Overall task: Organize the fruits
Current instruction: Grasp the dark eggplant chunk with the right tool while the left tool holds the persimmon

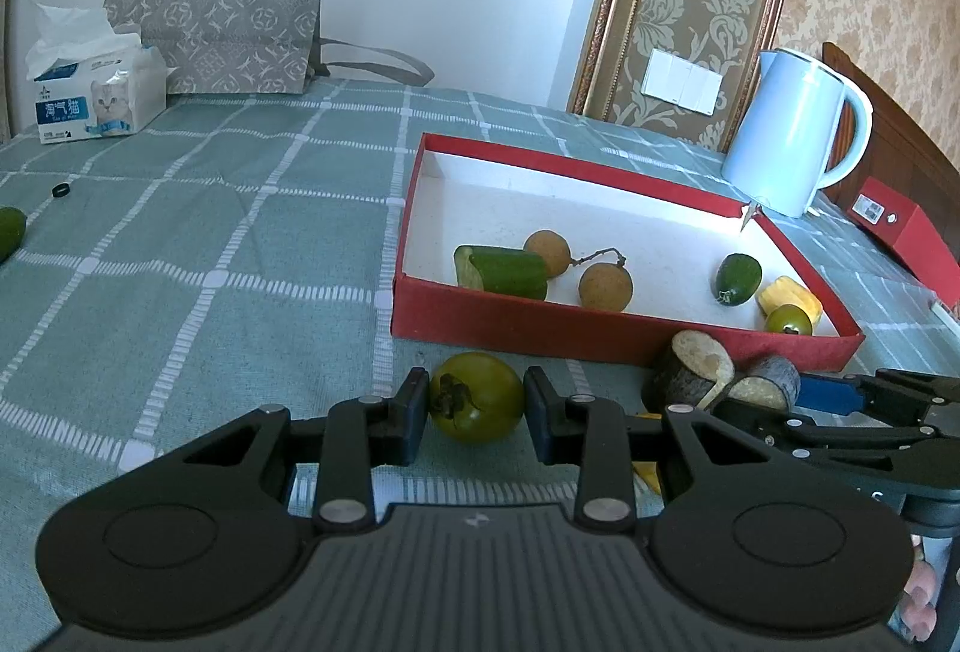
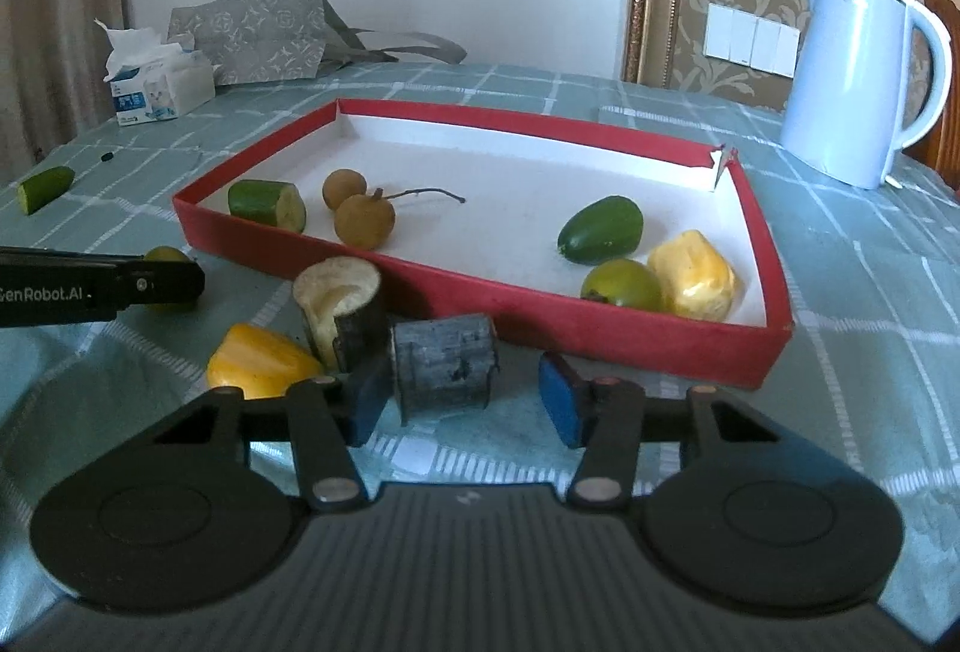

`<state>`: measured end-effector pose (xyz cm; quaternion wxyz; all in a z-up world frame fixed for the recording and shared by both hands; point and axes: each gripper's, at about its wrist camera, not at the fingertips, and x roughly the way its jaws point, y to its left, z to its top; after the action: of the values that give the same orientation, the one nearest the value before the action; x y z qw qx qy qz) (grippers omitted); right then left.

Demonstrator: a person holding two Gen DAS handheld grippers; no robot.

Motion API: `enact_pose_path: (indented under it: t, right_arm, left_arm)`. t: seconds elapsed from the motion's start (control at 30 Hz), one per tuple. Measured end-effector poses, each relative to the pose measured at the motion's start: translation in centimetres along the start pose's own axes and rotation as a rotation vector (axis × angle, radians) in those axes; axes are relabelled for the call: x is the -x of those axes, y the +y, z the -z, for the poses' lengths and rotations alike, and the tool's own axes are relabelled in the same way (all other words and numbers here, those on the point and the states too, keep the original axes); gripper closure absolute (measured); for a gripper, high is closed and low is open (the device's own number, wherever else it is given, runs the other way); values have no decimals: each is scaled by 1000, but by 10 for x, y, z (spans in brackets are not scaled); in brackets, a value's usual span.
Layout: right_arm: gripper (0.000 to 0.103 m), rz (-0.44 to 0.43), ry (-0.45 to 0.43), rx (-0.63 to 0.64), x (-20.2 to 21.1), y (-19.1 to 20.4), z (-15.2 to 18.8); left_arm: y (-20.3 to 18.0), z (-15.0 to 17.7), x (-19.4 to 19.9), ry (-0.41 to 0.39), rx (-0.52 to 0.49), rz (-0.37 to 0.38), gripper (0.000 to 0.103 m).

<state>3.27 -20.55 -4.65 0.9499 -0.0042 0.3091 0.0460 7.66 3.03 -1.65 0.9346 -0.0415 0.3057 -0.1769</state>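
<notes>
1. Fruits are split between two places: several already lie in the red tray, while a green tomato, a dark cut piece, a hollowed piece and a yellow piece remain on the checked tablecloth at the tray's 6 o'clock side.
2. Left gripper is seen spread around the green tomato, with slight gaps at both pads; nothing is gripped yet.
3. Right gripper is held wide, the dark cut piece sitting between its fingers and touching or nearly touching the left one.
4. Closing should probably be centred and gentle, since the tomato looks likely to roll.
5. Only the right wrist view shows the yellow piece clearly; a cucumber end at 10 o'clock is also plainer there.
</notes>
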Motion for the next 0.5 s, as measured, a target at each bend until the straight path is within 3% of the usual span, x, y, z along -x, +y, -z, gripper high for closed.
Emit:
enact_pose_path:
  t: [0.03,0.07,0.17,0.27,0.33,0.37,0.47,0.5]
  right_arm:
    - [19,15,-1,-8,0,-2,0]
    - [12,31,-5,-27,1,-5,0]
    - [10,16,-43,-54,4,-14,-3]
    - [11,4,-16,-18,-4,-17,-7]
    - [27,-29,1,-13,-8,-19,-6]
    - [29,-41,3,-10,-9,-19,-5]
    - [54,-78,-7,27,-6,-16,-4]
    - [67,-99,-11,33,-5,-14,-4]
  left_arm:
    - [0,0,0,0,1,1,70]
    - [0,0,0,0,1,0,70]
    - [0,0,0,0,0,0,70]
    - [0,0,0,1,2,2,70]
    - [0,0,0,1,5,3,70]
    - [0,0,0,1,5,3,70]
    - [-2,1,0,-1,-3,-1,70]
    - [-1,1,1,-1,-5,-2,70]
